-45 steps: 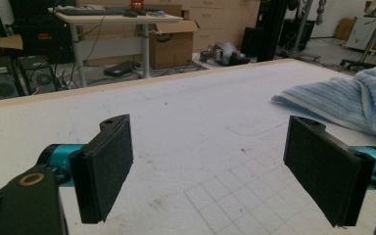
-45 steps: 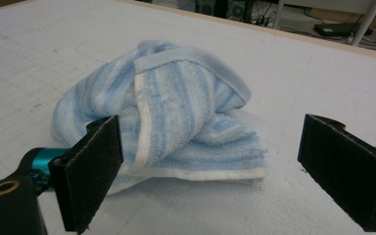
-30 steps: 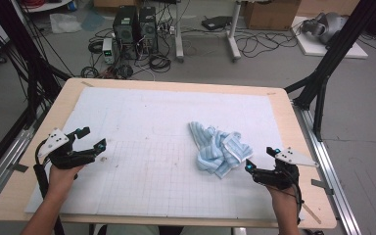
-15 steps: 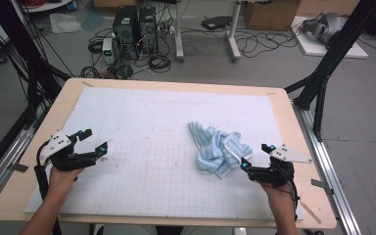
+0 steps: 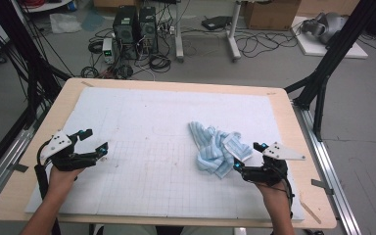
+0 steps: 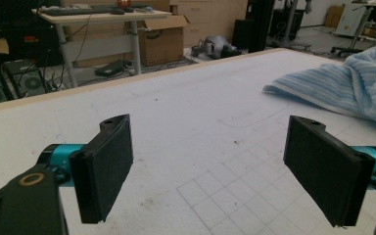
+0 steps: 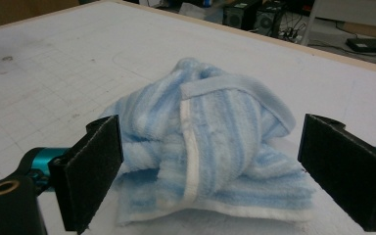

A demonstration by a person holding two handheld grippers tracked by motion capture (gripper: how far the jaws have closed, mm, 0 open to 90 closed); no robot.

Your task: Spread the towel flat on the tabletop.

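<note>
Both tongs released: right tongs (image 5: 245, 157) near crumpled towel (image 5: 218, 147), left tongs (image 5: 94, 140) idle; shallow pinch w/ loose folds might've slipped.

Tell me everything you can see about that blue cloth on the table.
The towel is a soft, fluffy terry cloth, light blue with paler stripes and a white-edged hem. It lies crumpled in a loose heap on the white gridded mat, right of the middle. The right gripper, jaws open, sits just at its near edge, not gripping it.
</note>
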